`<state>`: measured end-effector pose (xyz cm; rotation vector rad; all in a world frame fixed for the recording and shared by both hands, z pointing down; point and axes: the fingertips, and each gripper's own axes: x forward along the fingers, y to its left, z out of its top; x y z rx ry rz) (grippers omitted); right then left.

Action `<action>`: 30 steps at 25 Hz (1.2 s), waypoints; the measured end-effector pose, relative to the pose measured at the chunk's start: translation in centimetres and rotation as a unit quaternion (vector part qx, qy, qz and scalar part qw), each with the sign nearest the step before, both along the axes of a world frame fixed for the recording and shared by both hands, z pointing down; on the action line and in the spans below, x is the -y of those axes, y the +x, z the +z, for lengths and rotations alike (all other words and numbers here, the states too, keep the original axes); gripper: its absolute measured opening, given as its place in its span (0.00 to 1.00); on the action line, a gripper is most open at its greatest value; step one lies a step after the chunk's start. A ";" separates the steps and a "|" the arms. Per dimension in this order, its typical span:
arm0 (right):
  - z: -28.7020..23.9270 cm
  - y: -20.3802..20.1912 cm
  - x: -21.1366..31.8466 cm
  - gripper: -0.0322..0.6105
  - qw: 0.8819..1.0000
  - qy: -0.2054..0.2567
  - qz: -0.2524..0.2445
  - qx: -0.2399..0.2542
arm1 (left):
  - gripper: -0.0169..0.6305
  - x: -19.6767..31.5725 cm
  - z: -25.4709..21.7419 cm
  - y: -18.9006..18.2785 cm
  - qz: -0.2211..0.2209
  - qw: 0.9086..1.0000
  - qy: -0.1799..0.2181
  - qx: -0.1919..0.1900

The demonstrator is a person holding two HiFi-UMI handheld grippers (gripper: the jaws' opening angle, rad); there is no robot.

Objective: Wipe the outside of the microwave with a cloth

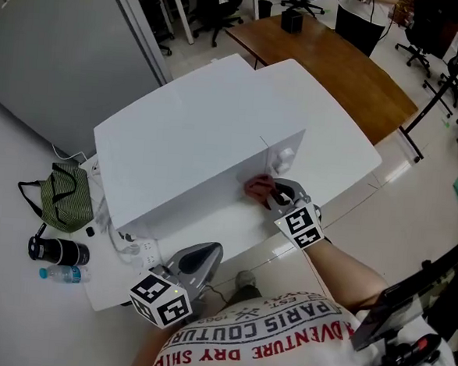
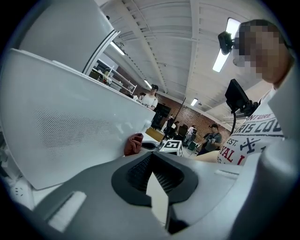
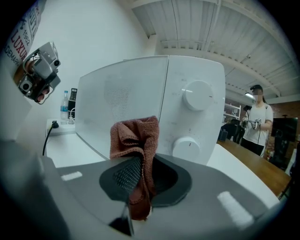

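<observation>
— Where is the cloth [image 3: 136, 140]?

— Bunched, reddish-brown, pinched in the right gripper [image 3: 136, 174]. Its fingers [image 3: 124, 176] are clamped on it, and a tail of it hangs below them.

— Is it on the microwave [image 1: 192, 152]?

— It is up against the front, low down, by the seam between the door and the control panel. The two knobs [image 3: 197, 95] are just to its right, one above the other.

— And the left gripper [image 2: 152, 169]?

— Low at the near edge of the tabletop [image 1: 348, 159], off the microwave's left front corner. Its fingers [image 2: 138, 171] meet at the tips with nothing between them.

— What does the microwave stand on?

— A white tabletop, which it mostly fills.

— Anything else around?

— On the floor to the left are a small clear bottle [image 1: 62, 274] lying down, a dark flask [image 1: 58, 250] just above it, and a green striped bag [image 1: 65, 198] further back.
</observation>
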<state>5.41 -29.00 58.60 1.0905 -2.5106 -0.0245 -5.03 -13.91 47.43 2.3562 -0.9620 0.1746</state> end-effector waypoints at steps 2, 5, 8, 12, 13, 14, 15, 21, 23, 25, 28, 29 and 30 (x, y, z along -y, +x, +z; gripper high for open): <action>-0.3 -0.2 -0.6 0.12 1.000 -0.014 -0.013 0.009 | 0.04 0.0 0.1 0.2 0.000 1.000 0.001 0.000; -2.1 -0.6 -3.1 0.12 0.996 -0.051 -0.049 0.053 | 0.04 -0.4 -0.2 0.2 -0.010 1.000 0.003 0.004; -5.6 -1.0 -7.6 0.12 0.981 -0.104 -0.109 0.123 | 0.04 -1.5 -0.8 0.0 -0.029 0.999 0.010 0.010; -10.6 -0.6 -15.4 0.13 0.951 -0.152 -0.197 0.184 | 0.04 -5.1 -1.8 0.7 -0.060 0.998 0.021 0.010; -11.5 -0.2 -17.3 0.12 0.946 -0.156 -0.214 0.187 | 0.04 -6.3 -1.9 1.1 -0.067 0.997 0.025 0.009; -12.2 0.3 -19.1 0.12 0.943 -0.158 -0.226 0.188 | 0.04 -7.6 -2.1 1.6 -0.073 0.997 0.028 0.008; -12.8 0.8 -20.7 0.12 0.940 -0.160 -0.235 0.189 | 0.04 -8.8 -2.3 2.3 -0.080 0.996 0.033 0.008; -13.8 4.6 -27.5 0.12 0.934 -0.172 -0.251 0.188 | 0.04 -15.3 -3.9 6.1 -0.109 0.992 0.061 0.015; -14.0 5.7 -29.6 0.12 0.933 -0.172 -0.255 0.187 | 0.04 -17.2 -4.3 7.0 -0.114 0.991 0.067 0.019; -14.2 6.7 -31.2 0.12 0.933 -0.167 -0.259 0.186 | 0.04 -18.7 -4.8 7.7 -0.117 0.990 0.073 0.022; -14.5 8.3 -32.8 0.12 0.933 -0.165 -0.256 0.190 | 0.04 -20.5 -5.5 9.0 -0.118 0.989 0.082 0.023; -14.5 8.7 -33.1 0.12 0.933 -0.166 -0.252 0.195 | 0.04 -20.9 -5.6 9.4 -0.117 0.989 0.085 0.024; -14.6 9.1 -33.3 0.12 0.933 -0.166 -0.248 0.200 | 0.04 -21.2 -5.8 9.6 -0.117 0.989 0.088 0.025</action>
